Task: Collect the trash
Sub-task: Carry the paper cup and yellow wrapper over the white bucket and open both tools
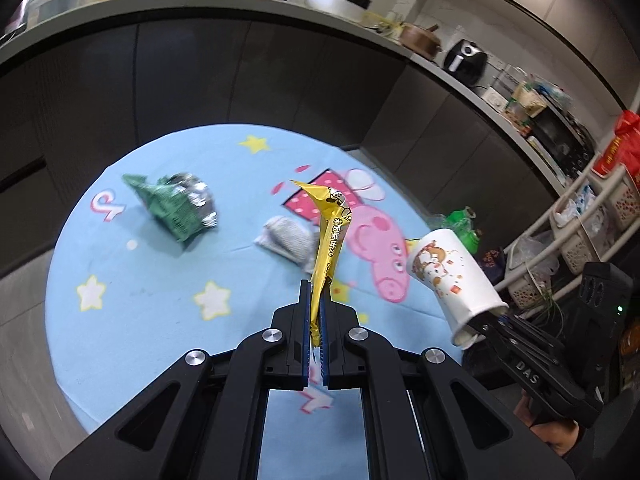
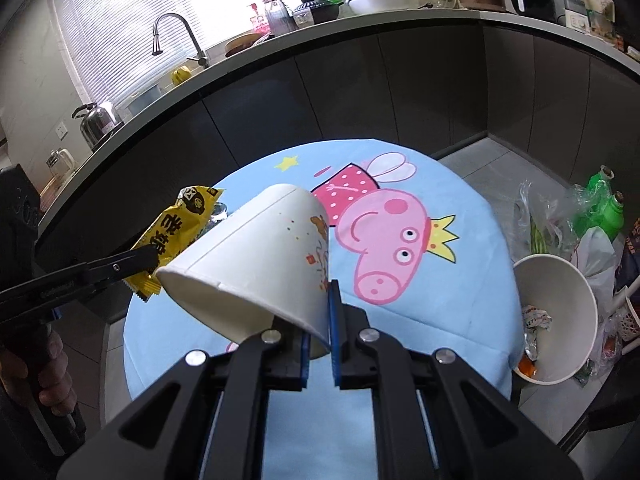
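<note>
My left gripper [image 1: 317,300] is shut on a yellow snack wrapper [image 1: 330,232], which sticks up from between its blue pads above the round table [image 1: 132,320]. The same yellow wrapper [image 2: 180,232] shows at the left of the right wrist view, pinched in the left gripper [image 2: 150,262]. My right gripper [image 2: 326,300] is shut on the rim wall of a white paper cup [image 2: 256,264], tilted with its mouth toward the camera. That cup [image 1: 448,276] also appears at the right in the left wrist view, held by the right gripper [image 1: 490,318]. A crumpled green and silver bag [image 1: 176,204] and a grey-white sachet [image 1: 286,240] lie on the table.
The table wears a light blue cartoon-pig cloth [image 2: 440,312]. A large white paper bowl [image 2: 560,320] with scraps sits off the table's right edge, beside plastic bags and a green bottle [image 2: 604,208]. A dark kitchen counter [image 2: 360,40] with appliances curves behind. A white rack [image 1: 580,224] stands at right.
</note>
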Demonstrator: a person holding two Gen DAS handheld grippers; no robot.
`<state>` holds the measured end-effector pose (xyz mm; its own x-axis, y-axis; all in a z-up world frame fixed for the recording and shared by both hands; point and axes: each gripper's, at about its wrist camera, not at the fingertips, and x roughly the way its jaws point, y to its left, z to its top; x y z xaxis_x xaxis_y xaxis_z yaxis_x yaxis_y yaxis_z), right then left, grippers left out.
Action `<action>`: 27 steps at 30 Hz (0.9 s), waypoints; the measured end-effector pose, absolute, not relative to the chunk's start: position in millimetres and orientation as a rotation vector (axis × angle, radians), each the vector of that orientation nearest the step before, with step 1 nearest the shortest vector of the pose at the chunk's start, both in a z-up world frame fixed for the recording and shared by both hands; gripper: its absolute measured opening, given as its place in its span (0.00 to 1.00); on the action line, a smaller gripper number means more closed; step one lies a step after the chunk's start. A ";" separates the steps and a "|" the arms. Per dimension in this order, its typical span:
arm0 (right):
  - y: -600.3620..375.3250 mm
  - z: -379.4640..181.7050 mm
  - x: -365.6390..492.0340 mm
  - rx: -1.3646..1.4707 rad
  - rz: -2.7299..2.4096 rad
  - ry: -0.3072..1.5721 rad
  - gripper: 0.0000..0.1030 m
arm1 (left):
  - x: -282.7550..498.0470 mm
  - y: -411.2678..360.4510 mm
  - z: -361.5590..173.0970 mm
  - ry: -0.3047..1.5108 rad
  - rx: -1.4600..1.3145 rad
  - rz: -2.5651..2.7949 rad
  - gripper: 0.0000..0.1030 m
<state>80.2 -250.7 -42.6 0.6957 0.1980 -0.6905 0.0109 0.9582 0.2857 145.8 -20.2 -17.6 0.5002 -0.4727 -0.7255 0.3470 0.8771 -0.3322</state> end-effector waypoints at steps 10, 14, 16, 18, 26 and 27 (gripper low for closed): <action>-318.7 -36.1 57.3 0.336 -0.047 0.739 0.09 | 135.7 -93.3 11.2 0.878 -0.063 -0.660 0.03; -349.4 -38.0 47.5 0.369 -0.110 0.723 0.09 | 133.1 -126.8 12.7 0.880 -0.038 -0.728 0.03; -365.9 -39.9 41.4 0.385 -0.144 0.716 0.09 | 132.7 -144.1 11.7 0.883 -0.026 -0.759 0.03; -380.7 -43.8 35.3 0.402 -0.175 0.715 0.09 | 131.3 -164.1 11.5 0.888 -0.008 -0.787 0.03; -432.0 -67.3 14.2 0.467 -0.296 0.728 0.09 | 129.4 -227.5 0.2 0.917 0.048 -0.889 0.03; -436.8 -70.6 12.1 0.471 -0.311 0.731 0.09 | 129.2 -233.9 -1.4 0.920 0.053 -0.901 0.03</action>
<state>12.1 -436.8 -70.6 0.7059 -0.1085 -0.7000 0.4292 0.8517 0.3008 129.2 -233.9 -1.4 0.2797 -0.6500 -0.7066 0.6926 0.6462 -0.3203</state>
